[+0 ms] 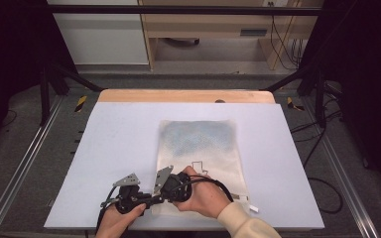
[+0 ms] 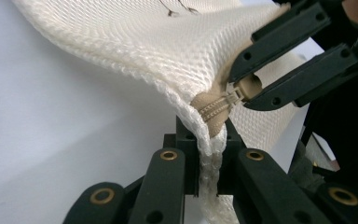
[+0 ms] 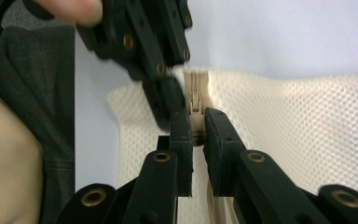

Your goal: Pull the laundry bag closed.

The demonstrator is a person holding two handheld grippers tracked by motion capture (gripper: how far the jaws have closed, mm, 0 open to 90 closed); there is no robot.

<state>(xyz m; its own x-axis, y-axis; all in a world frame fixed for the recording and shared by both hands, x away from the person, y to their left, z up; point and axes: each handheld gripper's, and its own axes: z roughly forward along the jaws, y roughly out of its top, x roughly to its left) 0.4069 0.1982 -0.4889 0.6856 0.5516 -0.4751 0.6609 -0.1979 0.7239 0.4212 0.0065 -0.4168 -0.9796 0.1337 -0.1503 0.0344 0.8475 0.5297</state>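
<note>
At the near left of the pale grey table top (image 1: 124,144), the black two-jaw left gripper (image 1: 151,199) sits in the person's left hand (image 1: 119,220) and is clamped on the seamed corner edge of a cream mesh fabric bag (image 1: 198,144); in the left gripper view that edge (image 2: 208,154) runs down between its closed jaws. The bag lies flat near the table's middle, its far end tinged blue-grey, its near left corner lifted between the two grippers. Just to the right, touching distance away, the black right gripper (image 1: 164,194) in the right hand (image 1: 203,198) is closed on the beige zipper pull (image 2: 247,87) at that same corner; the right gripper view shows the zipper slider (image 3: 195,105) just beyond its pinched jaws.
</note>
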